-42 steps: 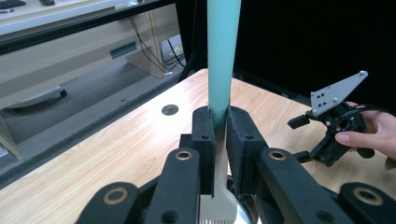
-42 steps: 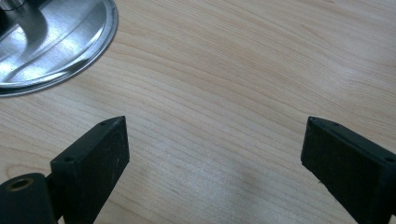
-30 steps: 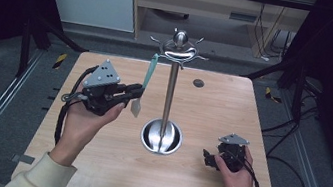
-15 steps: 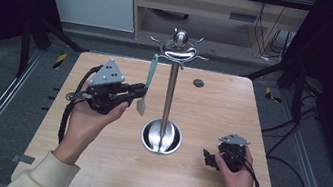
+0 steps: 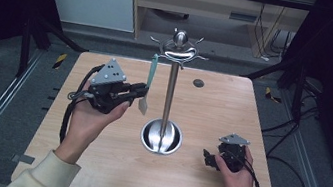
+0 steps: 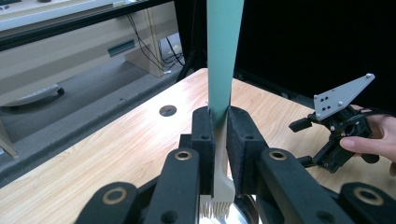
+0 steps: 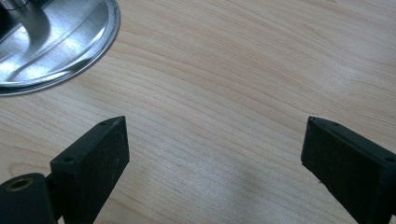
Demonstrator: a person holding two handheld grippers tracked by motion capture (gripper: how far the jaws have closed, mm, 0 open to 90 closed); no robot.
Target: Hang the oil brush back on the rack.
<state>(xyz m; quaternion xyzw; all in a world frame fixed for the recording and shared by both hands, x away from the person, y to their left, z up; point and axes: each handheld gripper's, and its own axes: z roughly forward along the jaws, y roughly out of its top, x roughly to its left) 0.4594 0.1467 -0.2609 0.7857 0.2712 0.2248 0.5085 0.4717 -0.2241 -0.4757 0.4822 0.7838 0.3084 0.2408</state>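
In the high view, the left hand-held gripper holds a teal-handled brush upright above the desk, just left of the metal stand; the right hand-held gripper rests low on the desk. In the left gripper view, the jaws are clamped on the brush, bristles down. In the right gripper view, the jaws stand wide apart over bare wood beside the stand's base.

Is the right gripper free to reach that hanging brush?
Probably yes: the right gripper is open and empty, but the stand is between it and the brush, which the left gripper already clamps.
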